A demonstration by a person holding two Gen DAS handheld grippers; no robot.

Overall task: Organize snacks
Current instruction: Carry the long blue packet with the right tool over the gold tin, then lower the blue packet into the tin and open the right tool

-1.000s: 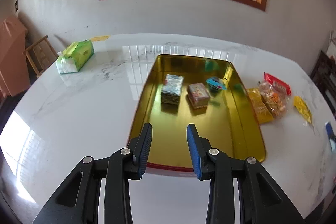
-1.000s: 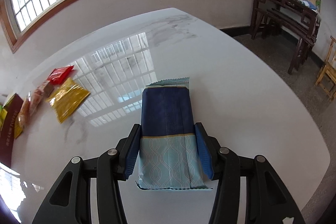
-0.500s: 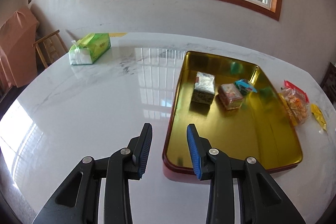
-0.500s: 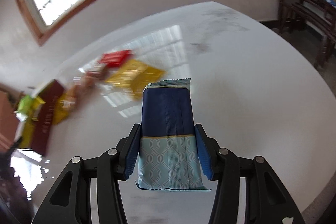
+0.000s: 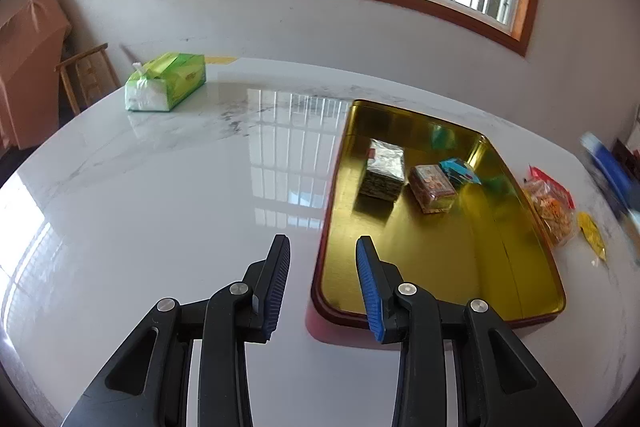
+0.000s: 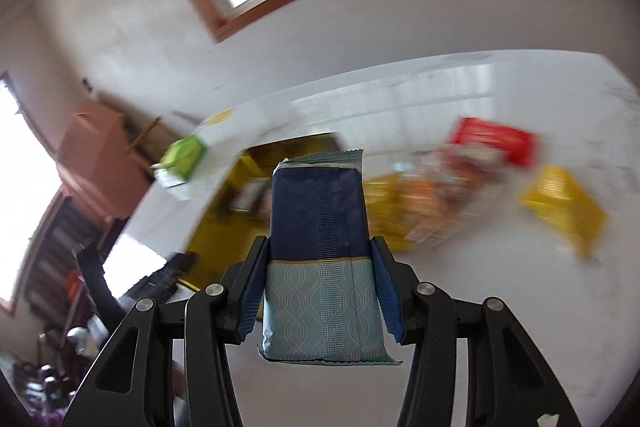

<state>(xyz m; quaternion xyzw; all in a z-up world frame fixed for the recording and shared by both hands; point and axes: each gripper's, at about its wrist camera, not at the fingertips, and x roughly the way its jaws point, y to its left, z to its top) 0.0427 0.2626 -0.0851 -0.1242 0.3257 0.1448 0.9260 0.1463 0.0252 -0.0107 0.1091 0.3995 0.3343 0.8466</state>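
My right gripper (image 6: 319, 251) is shut on a blue snack packet (image 6: 319, 227) and holds it in the air, facing the gold tray (image 6: 224, 223). The view behind it is blurred. In the left wrist view the gold tray (image 5: 400, 267) lies on the white marble table and holds a silver packet (image 5: 383, 171), a brown packet (image 5: 432, 187) and a small teal packet (image 5: 459, 171). My left gripper (image 5: 323, 254) is open and empty above the tray's near left edge. The blue packet shows blurred at the far right (image 5: 612, 175).
Loose snacks lie right of the tray: an orange bag (image 5: 554, 211), a yellow sachet (image 5: 592, 235), a red packet (image 6: 494, 141) and a yellow packet (image 6: 562, 213). A green tissue pack (image 5: 166, 81) sits at the table's far left. A wooden chair (image 5: 88, 75) stands beyond it.
My right gripper has swung left with the blue packet, from facing the table's right side to facing the tray. My left gripper has shifted left, off the tray's middle.
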